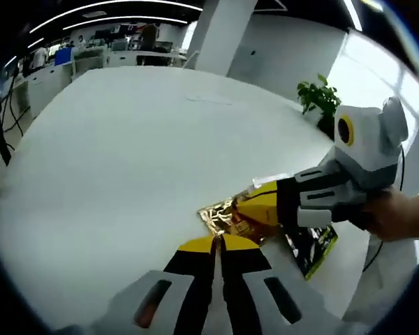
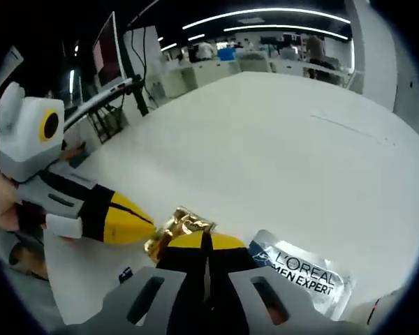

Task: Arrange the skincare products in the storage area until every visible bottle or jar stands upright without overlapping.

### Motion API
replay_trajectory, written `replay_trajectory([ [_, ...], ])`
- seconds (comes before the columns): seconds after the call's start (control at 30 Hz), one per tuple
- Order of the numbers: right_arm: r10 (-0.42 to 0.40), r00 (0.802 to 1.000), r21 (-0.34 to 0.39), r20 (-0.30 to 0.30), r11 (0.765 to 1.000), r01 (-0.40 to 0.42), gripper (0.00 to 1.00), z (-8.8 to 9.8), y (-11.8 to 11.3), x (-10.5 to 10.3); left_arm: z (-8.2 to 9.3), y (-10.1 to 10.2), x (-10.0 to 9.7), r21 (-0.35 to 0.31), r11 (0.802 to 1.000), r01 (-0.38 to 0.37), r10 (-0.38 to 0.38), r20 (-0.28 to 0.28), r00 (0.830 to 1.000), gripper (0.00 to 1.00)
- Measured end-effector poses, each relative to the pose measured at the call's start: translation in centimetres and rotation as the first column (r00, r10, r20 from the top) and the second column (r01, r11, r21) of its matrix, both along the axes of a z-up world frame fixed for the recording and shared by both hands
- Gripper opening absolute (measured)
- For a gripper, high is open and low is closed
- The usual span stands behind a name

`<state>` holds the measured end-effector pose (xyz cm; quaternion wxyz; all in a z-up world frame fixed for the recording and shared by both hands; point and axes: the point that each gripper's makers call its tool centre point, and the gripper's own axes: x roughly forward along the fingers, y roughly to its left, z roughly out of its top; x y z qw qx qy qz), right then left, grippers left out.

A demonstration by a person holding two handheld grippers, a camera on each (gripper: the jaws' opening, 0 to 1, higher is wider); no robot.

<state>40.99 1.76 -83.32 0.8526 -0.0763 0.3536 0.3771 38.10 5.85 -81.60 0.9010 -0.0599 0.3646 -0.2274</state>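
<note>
With both my left gripper (image 1: 220,242) and right gripper (image 2: 204,239) narrow-jawed near the gold sachet (image 2: 176,227), I fear crumpling it against the L'Oréal Men Expert sachet (image 2: 300,274).

Gold sachet (image 1: 227,213) gleams, crinkled foil throwing mirror glints. The silver L'Oréal Men Expert sachet (image 2: 304,273) shines glossy, smooth film. White table (image 1: 126,160) looks matt and even. Gripper jaws show hard yellow-and-black plastic.
</note>
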Motion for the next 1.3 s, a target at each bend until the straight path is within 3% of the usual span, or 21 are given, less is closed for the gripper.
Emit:
replay_trajectory([
  [0.13, -0.027, 0.999, -0.01, 0.025, 1.0, 0.027, 0.01, 0.2, 0.0, 0.6, 0.0, -0.5, 0.8, 0.013, 0.999, 0.049, -0.049, 0.03, 0.998, 0.06],
  [0.37, -0.026, 0.999, -0.015, 0.035, 1.0, 0.027, 0.01, 0.1, 0.0, 0.5, 0.2, -1.6, 1.6, 0.113, 0.983, 0.143, -0.153, 0.092, 0.984, 0.09],
  [0.5, -0.024, 0.999, -0.026, 0.039, 0.999, 0.025, 0.01, 0.1, 0.1, 0.7, -0.4, -2.1, 2.1, 0.205, 0.955, 0.214, -0.237, 0.097, 0.967, 0.12],
  [0.6, -0.026, 0.998, -0.039, 0.052, 0.999, 0.028, 0.01, 0.1, 0.1, 0.9, -1.0, -2.1, 1.8, 0.282, 0.928, 0.245, -0.272, 0.063, 0.96, 0.11],
  [0.73, -0.007, 0.997, -0.049, 0.074, 0.999, 0.011, 0.03, 0.3, 0.0, 1.0, -1.0, -2.0, 2.5, 0.278, 0.929, 0.245, -0.273, 0.07, 0.959, 0.13],
  [0.83, 0.002, 0.994, -0.056, 0.107, 0.998, 0.004, 0.11, 0.8, -0.6, 1.1, -1.1, -1.9, 2.5, 0.294, 0.92, 0.26, -0.293, 0.076, 0.953, 0.13],
  [0.93, 0.034, 0.979, -0.042, 0.203, 0.999, -0.026, 0.18, 2.9, -0.5, 1.4, -1.2, -1.9, 2.6, 0.291, 0.92, 0.264, -0.297, 0.076, 0.952, 0.13],
  [1.03, 0.113, 0.958, -0.106, 0.264, 0.99, -0.088, 0.16, 3.6, -0.4, 0.9, -1.4, -1.8, 2.7, 0.285, 0.919, 0.271, -0.303, 0.074, 0.95, 0.13],
  [1.13, 0.175, 0.954, -0.165, 0.245, 0.977, -0.136, 0.14, 2.5, 0.0, 0.1, -1.4, -1.9, 2.7, 0.288, 0.915, 0.282, -0.315, 0.075, 0.946, 0.13],
  [1.3, 0.162, 0.97, -0.175, 0.179, 0.976, -0.131, 0.12, 0.2, 0.2, 0.4, -1.4, -2.0, 2.7, 0.291, 0.909, 0.297, -0.331, 0.072, 0.941, 0.13],
])
